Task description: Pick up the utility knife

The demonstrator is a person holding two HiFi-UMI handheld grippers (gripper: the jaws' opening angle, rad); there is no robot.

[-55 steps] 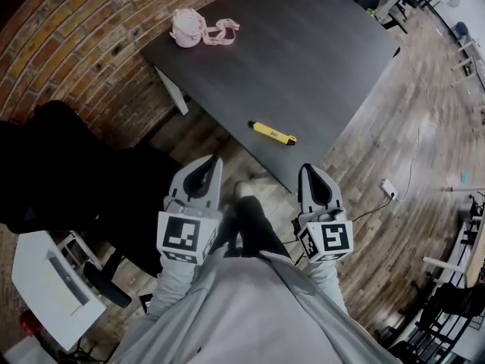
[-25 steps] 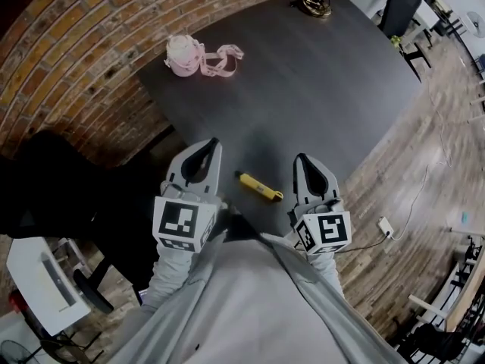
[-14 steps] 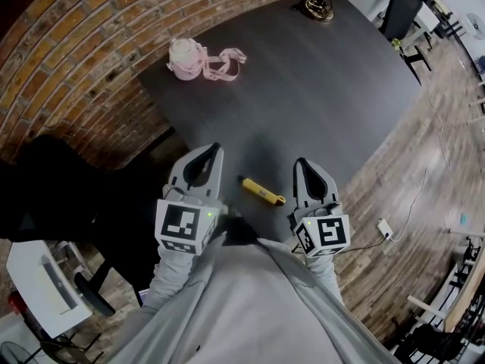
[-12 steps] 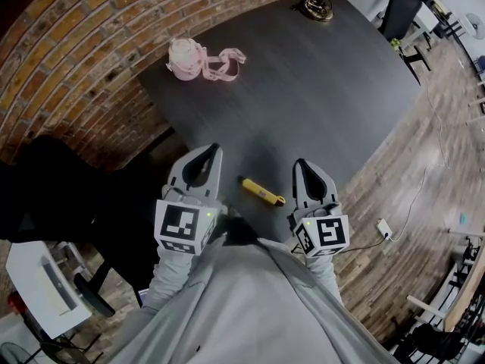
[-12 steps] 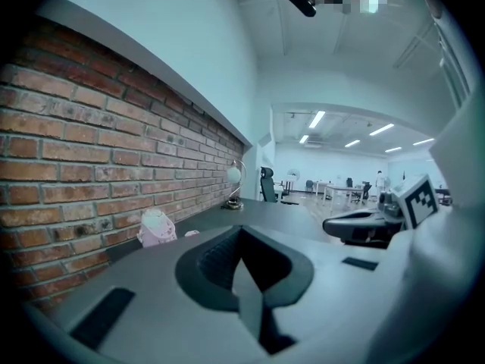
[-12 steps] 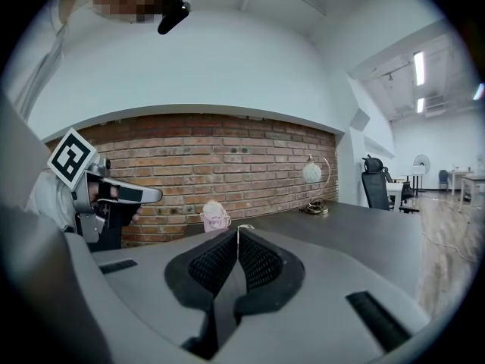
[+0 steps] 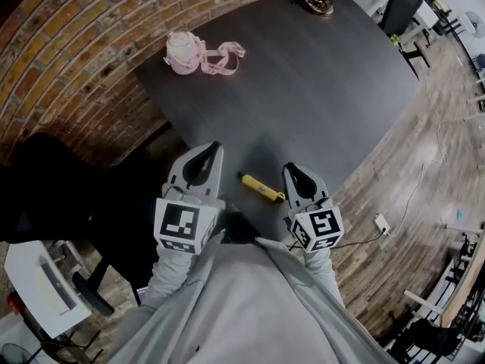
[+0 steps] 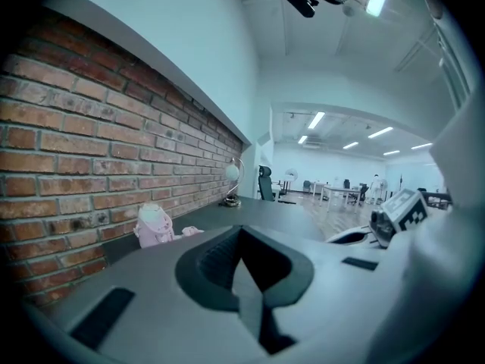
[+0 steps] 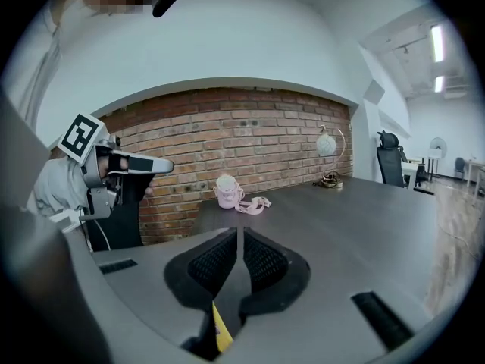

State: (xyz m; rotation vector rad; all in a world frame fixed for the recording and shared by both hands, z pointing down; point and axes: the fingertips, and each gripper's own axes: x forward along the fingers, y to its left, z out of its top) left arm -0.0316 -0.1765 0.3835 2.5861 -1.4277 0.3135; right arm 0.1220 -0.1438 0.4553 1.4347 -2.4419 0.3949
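The yellow utility knife point(image 7: 260, 187) lies flat near the front edge of the dark table point(image 7: 303, 89), between my two grippers. My right gripper point(image 7: 290, 167) hangs just right of the knife's right end, jaws shut and empty. In the right gripper view only a yellow sliver of the knife point(image 9: 221, 332) shows, low behind the closed jaws point(image 9: 239, 233). My left gripper point(image 7: 211, 146) sits left of the knife over the table's corner, shut on nothing. Its closed tips point(image 8: 239, 230) point along the brick wall.
A pink pouch with a strap point(image 7: 184, 53) sits at the table's far left by the brick wall point(image 7: 68, 44). A lamp base point(image 7: 318, 2) stands at the far end. A dark chair point(image 7: 53, 180) is on my left, and a power strip point(image 7: 380, 222) lies on the wood floor.
The person has stepped up to the table, so the knife now lies between the grippers. In the last half second the right gripper sank and drew close to the knife's right end.
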